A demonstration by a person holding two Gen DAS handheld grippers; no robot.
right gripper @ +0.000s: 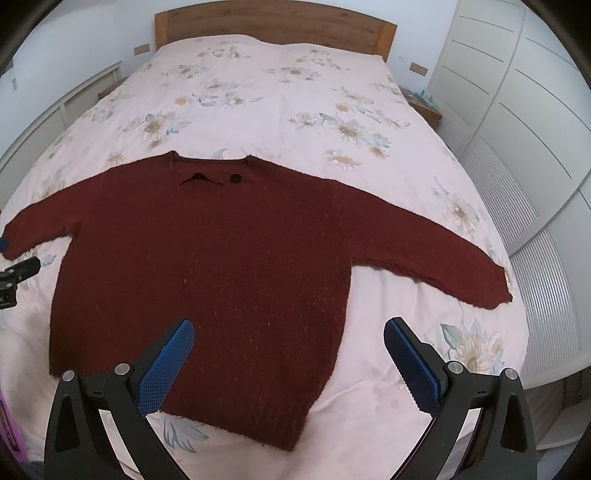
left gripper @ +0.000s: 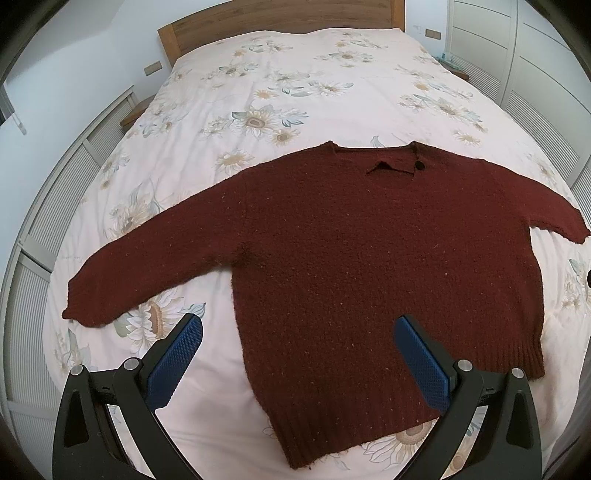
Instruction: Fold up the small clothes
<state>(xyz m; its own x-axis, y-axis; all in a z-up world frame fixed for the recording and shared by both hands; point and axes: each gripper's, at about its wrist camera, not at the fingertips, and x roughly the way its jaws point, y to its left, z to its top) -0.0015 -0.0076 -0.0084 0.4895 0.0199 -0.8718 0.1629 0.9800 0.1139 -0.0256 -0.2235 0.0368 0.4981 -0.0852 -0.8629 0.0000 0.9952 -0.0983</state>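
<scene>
Presently, a dark red sweater (left gripper: 351, 258) lies flat on the floral bedspread (left gripper: 295, 92), filling the middle of both frames, neckline toward the wooden headboard (left gripper: 280, 16) at top, sleeves spread to either side. The left gripper (left gripper: 299, 350), at lower centre of its frame, hovers over the hem, jaws wide, holding nothing. The right gripper (right gripper: 288, 354), likewise at lower centre, hangs over the hem's other corner, wide apart and empty.

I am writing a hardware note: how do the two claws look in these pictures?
The left claw and right claw look alike: black angular frames with silver round bolts, each carrying two flat blue fingers with a fine grid texture. No cables, markings or sleeves are visible.
</scene>
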